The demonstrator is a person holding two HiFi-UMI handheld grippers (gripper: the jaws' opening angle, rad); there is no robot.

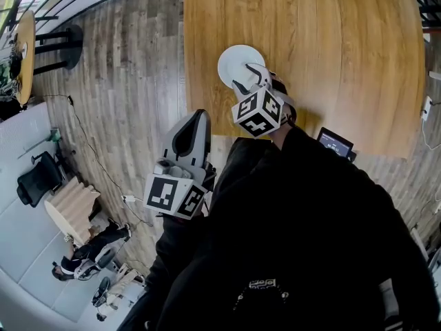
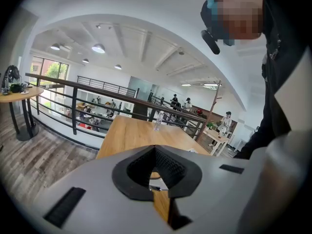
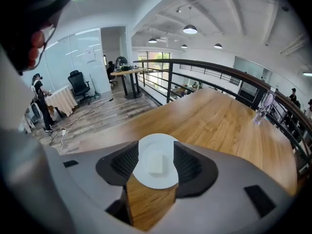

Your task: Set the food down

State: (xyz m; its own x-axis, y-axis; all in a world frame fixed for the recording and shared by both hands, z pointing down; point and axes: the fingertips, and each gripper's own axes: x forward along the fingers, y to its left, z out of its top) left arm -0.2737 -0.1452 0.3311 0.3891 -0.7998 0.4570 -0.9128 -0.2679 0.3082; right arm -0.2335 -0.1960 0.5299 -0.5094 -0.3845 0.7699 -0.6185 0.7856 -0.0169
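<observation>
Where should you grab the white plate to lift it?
Probably pinch the rim of the plate nearest the person, coming in low from that side. It lies flat on the table, so only its thin edge gives a hold, and the white food block sits in its middle, so stay off that.

I'm seeing table (image 1: 331, 61): warm wood, smooth w/ satin sheen. Plate (image 3: 157, 182): white, smooth, matt. Right gripper (image 1: 247, 78) shell: grey matt plastic; pads (image 3: 187, 164) black, ribbed. Floor (image 1: 131, 81): grey wood-look planks.
</observation>
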